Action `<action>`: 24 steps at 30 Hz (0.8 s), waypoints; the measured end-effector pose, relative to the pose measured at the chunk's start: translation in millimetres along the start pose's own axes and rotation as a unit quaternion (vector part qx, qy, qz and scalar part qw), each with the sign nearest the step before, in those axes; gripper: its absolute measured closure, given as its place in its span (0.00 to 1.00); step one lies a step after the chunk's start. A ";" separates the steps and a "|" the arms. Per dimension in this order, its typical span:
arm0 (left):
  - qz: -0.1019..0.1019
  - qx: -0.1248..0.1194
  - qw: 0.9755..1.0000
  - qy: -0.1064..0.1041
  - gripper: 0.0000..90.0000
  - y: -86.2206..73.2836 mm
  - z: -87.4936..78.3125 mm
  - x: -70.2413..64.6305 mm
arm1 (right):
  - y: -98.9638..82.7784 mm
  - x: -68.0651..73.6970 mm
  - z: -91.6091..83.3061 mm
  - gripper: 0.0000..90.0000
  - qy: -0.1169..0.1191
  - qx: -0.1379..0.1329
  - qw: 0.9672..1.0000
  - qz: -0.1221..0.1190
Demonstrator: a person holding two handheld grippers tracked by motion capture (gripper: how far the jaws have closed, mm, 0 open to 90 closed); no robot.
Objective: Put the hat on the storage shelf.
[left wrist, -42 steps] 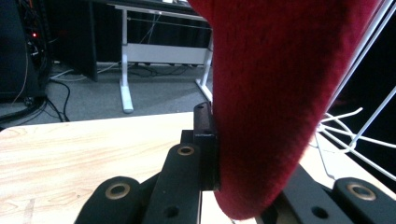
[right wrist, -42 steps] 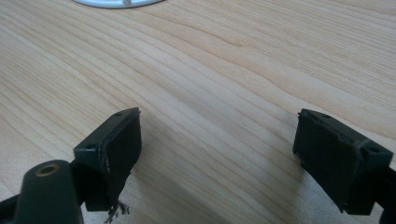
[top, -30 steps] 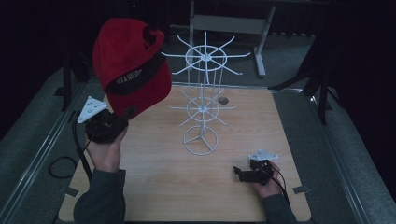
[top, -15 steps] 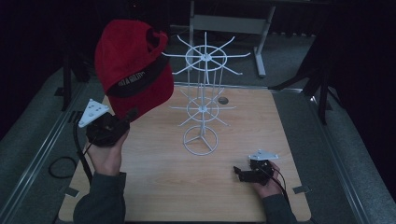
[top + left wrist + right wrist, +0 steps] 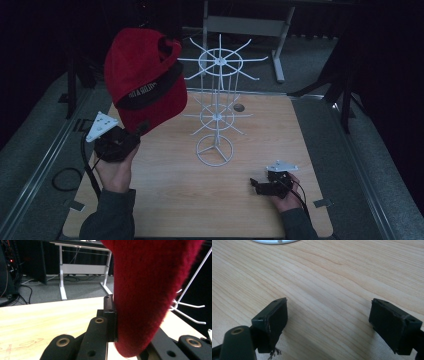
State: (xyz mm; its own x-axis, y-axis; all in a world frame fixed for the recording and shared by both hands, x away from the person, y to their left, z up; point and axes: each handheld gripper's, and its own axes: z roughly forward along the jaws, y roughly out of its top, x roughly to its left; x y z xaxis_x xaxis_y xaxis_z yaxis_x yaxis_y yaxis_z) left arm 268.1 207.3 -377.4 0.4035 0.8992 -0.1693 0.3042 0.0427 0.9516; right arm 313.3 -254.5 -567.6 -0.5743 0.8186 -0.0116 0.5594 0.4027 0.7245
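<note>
The counter (image 5: 165,200) in front of you is a pale wooden top with grey floor on both sides. The red cap (image 5: 145,85) hangs in the air above the counter's left part, raised level with the upper tier of the rack and just to its left; a dark band with lettering crosses the cap. The white wire rack (image 5: 216,115) stands upright near the middle of the counter on a ring base, with two tiers of spokes. Your left claw (image 5: 131,134) is below the cap, its jaws clamped on the cap's lower edge; in the left gripper view the red cloth (image 5: 150,295) sits pressed against the black jaw. Your right claw (image 5: 257,186) lies low on the counter near its right front corner, well apart from the rack, its jaws standing wide apart over bare wood (image 5: 332,290).
</note>
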 end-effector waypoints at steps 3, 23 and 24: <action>0.000 0.005 1.000 -0.001 0.95 -3.7 0.9 0.3 | 0.0 0.0 0.0 0.17 0.000 0.000 1.000 0.000; 0.005 0.031 0.999 0.007 0.95 -25.8 13.1 -3.3 | -0.1 0.1 0.1 0.17 0.000 -0.001 1.000 0.000; 0.003 0.034 0.999 0.006 0.95 -27.4 13.9 -3.2 | -0.1 0.0 0.1 0.17 0.000 -0.001 1.000 0.000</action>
State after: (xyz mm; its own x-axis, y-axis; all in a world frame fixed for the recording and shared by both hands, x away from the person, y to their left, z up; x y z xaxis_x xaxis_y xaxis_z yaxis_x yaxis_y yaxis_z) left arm 270.5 197.2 -406.5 0.3961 0.9041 -0.1603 0.3592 0.0081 0.9332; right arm 313.3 -254.4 -567.6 -0.5742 0.8187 -0.0114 0.5589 0.4020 0.7253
